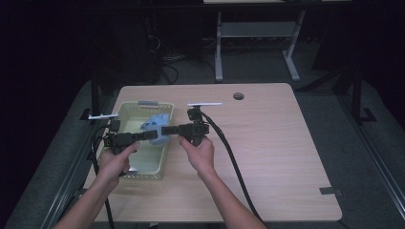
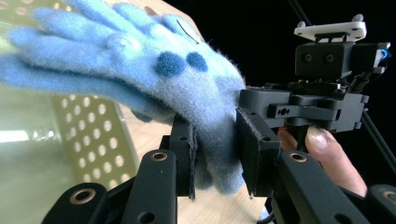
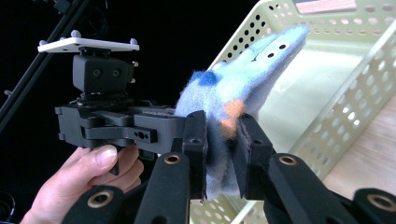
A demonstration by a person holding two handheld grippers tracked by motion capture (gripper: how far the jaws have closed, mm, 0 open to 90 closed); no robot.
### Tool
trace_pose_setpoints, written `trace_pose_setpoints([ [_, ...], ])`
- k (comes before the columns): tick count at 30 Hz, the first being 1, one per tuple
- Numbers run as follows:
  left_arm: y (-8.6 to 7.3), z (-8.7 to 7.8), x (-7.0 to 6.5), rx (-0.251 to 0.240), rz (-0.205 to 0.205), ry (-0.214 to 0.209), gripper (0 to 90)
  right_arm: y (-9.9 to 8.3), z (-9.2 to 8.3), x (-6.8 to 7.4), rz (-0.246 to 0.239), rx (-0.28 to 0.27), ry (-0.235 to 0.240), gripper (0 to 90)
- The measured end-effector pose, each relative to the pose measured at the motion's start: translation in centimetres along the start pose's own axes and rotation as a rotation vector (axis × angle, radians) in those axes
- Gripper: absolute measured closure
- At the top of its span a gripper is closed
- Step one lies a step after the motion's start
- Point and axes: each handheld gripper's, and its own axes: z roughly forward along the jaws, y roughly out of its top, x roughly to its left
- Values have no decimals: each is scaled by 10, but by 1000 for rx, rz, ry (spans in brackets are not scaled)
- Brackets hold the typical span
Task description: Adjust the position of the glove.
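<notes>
Glove [image 1: 156, 128], blue and fuzzy, hung stretched between both tools over the basket [image 1: 125, 110]; left hand-held gripper [image 1: 148, 135] and right hand-held gripper [image 1: 167, 130] each pinched one end, its length running across between them.

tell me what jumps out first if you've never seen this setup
A fuzzy blue glove with dark spots hangs in the air between both claws, the left claw and the right claw each clamped on it from opposite sides. Just beneath it sits a pale green perforated basket at the left of the wooden table.
</notes>
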Motion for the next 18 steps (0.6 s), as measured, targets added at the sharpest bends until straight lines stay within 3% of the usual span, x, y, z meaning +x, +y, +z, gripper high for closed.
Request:
trace_pose_setpoints([
  [18, 7, -28, 16, -11, -14, 19, 684, 5, 32, 8, 6, 6, 33, 764],
])
